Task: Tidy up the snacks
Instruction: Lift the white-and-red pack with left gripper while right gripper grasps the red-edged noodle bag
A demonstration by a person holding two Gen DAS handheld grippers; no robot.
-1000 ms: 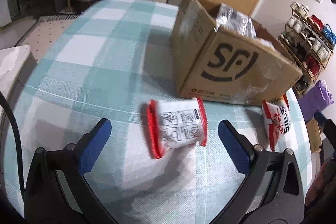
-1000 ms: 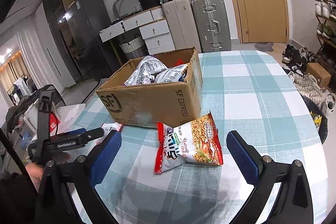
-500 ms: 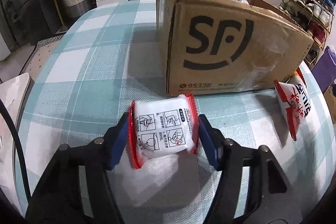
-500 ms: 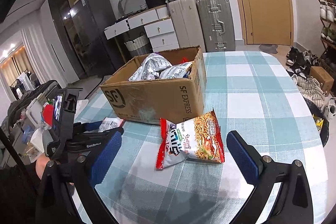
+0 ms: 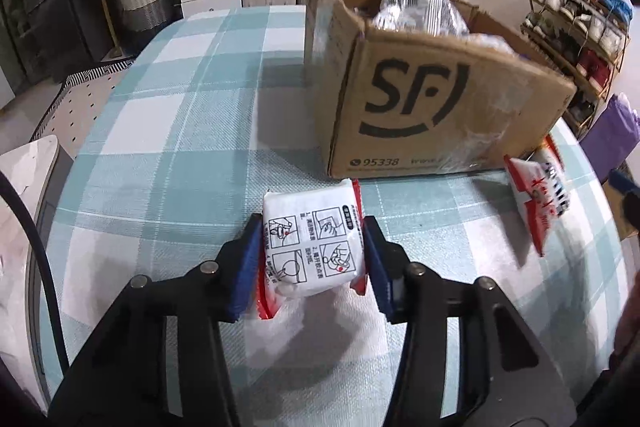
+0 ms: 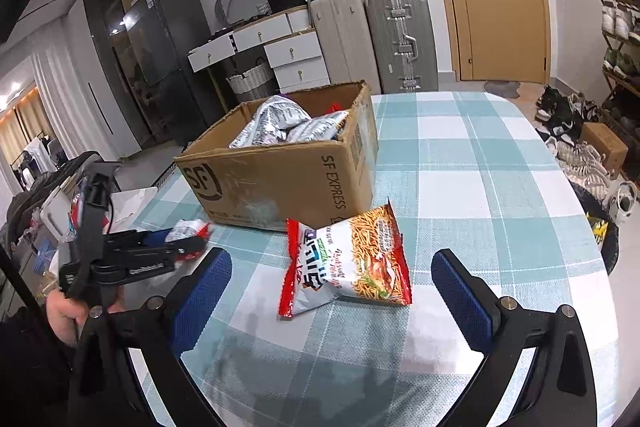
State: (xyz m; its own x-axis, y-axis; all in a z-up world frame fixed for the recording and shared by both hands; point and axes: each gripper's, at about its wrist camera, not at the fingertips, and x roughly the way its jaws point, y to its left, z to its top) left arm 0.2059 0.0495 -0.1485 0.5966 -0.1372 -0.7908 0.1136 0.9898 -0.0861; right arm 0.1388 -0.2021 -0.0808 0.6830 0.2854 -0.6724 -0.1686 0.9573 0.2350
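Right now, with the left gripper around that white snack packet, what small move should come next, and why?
Probably lift it and carry it over the open cardboard box. The left gripper has just been closing and its pads now press both sides of the white snack packet, which sits in front of the box that already holds snacks.

Left hand-held gripper (image 5: pixel 313 255) just closed, pads clamping, right hand-held gripper (image 6: pixel 331 285) apparently idle, spread wide

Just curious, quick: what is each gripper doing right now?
Left gripper: jaws just closed on the white snack packet, gripping it.
Right gripper: open, holding nothing, noodle bag lying between its fingers.
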